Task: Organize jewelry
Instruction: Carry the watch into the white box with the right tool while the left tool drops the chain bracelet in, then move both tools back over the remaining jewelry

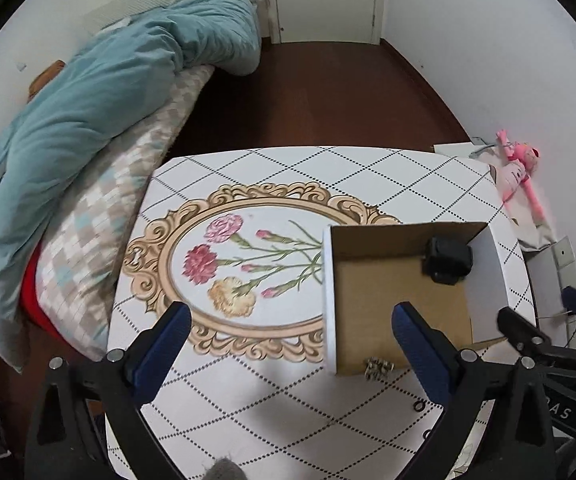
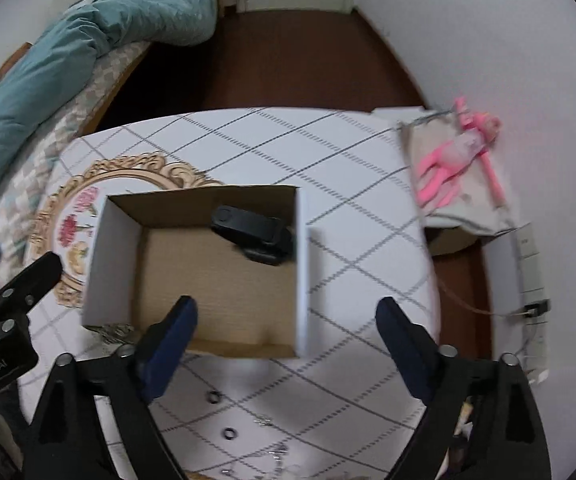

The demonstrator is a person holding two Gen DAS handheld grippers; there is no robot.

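Note:
An open cardboard box (image 1: 396,300) with white outer walls stands on the patterned table (image 1: 247,400); it also shows in the right wrist view (image 2: 215,280). A black clip-like object (image 1: 447,261) leans in its far right corner (image 2: 253,232). A silver bracelet (image 1: 378,369) lies against the box's near wall (image 2: 115,331). Small dark rings (image 2: 212,397) (image 2: 229,434) and a ring (image 1: 419,405) lie on the table, with thin silver pieces (image 2: 275,450) near them. My left gripper (image 1: 292,340) is open and empty, over the table left of the box. My right gripper (image 2: 288,336) is open and empty above the box's near edge.
A bed with a teal quilt (image 1: 99,92) borders the table's left side. A pink plush toy (image 2: 456,152) lies on a grey cloth on a side stand at the right, near the wall. Dark wooden floor (image 1: 316,92) lies beyond the table.

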